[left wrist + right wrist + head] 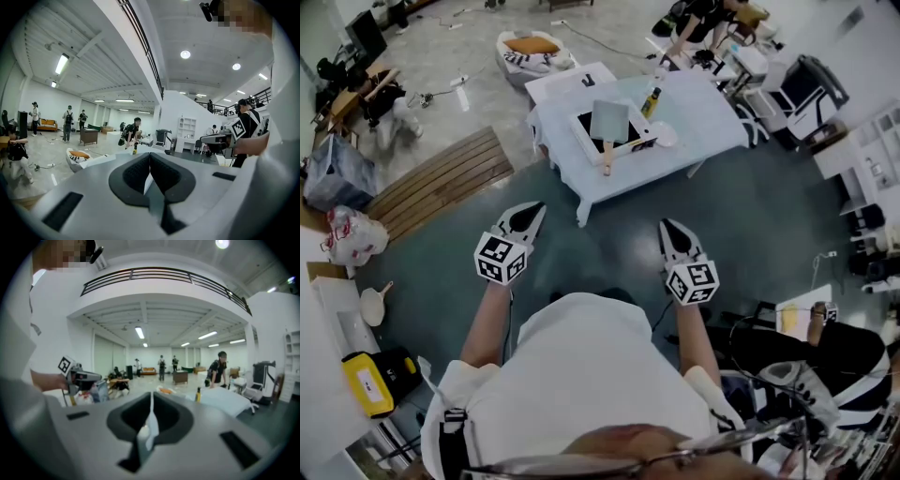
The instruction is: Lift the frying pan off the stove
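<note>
Plainly we are only at the approach: the white bench (703,122) stands well ahead, bearing the stove (584,125) with the square frying pan (609,119) on top. Left gripper (534,212) and right gripper (667,227) are empty, jaws pressed together; next we must close in and spread them.
</note>
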`<state>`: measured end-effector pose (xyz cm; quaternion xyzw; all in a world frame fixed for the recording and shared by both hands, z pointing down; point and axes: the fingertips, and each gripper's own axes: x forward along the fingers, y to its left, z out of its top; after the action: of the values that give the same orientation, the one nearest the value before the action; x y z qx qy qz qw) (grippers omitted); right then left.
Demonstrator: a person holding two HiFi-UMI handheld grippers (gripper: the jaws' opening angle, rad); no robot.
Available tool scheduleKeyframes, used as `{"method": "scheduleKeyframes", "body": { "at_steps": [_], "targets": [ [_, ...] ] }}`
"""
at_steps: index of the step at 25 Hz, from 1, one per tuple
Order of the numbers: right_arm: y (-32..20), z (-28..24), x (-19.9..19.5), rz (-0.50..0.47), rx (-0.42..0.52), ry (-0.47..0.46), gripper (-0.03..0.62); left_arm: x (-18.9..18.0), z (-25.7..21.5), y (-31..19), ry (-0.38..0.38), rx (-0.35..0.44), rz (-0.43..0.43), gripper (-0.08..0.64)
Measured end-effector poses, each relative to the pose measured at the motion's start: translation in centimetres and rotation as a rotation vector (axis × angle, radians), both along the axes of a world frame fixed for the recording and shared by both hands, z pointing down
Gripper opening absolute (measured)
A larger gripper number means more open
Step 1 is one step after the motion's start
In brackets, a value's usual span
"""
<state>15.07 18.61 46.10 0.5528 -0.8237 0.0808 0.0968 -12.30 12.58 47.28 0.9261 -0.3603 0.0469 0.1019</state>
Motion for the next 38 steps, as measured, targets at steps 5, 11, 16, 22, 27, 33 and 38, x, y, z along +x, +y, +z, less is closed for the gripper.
{"method": "scheduleKeyframes", "body": {
  "at_steps": [5, 11, 16, 22, 27, 33, 38],
  "targets": [
    [0.3, 0.2, -1.1, 0.021, -0.012, -0.002, 0.037, -1.0, 0.3, -0.3, 0.005, -0.008, 0.019, 0.031],
    [-0.2, 0.7, -1.3, 0.028, -0.025, -0.001, 0.037, -1.2, 0.8, -1.2, 0.009, -0.022, 0.026, 0.031],
    [-1.8, 1.1, -1.0, 0.025, -0.038, -0.006, 0.038, -0.7, 0.9, -2.6, 0.001, -0.027, 0.032, 0.031],
    [-5.5, 1.8, -0.1, 0.002, -0.047, -0.021, 0.038, 0.3, 1.1, -5.7, -0.007, -0.034, 0.013, 0.031],
    [-9.7, 2.3, 0.7, -0.034, -0.058, -0.027, 0.038, 1.6, 0.9, -8.9, -0.015, -0.030, 0.006, 0.031],
    [-14.7, 2.9, 1.6, -0.080, -0.072, -0.036, 0.038, 3.4, 0.9, -12.7, -0.021, -0.032, -0.012, 0.031],
    [-18.4, 3.2, 2.6, -0.118, -0.082, -0.041, 0.038, 4.6, 1.0, -15.7, -0.029, -0.040, -0.041, 0.031]
  ]
}}
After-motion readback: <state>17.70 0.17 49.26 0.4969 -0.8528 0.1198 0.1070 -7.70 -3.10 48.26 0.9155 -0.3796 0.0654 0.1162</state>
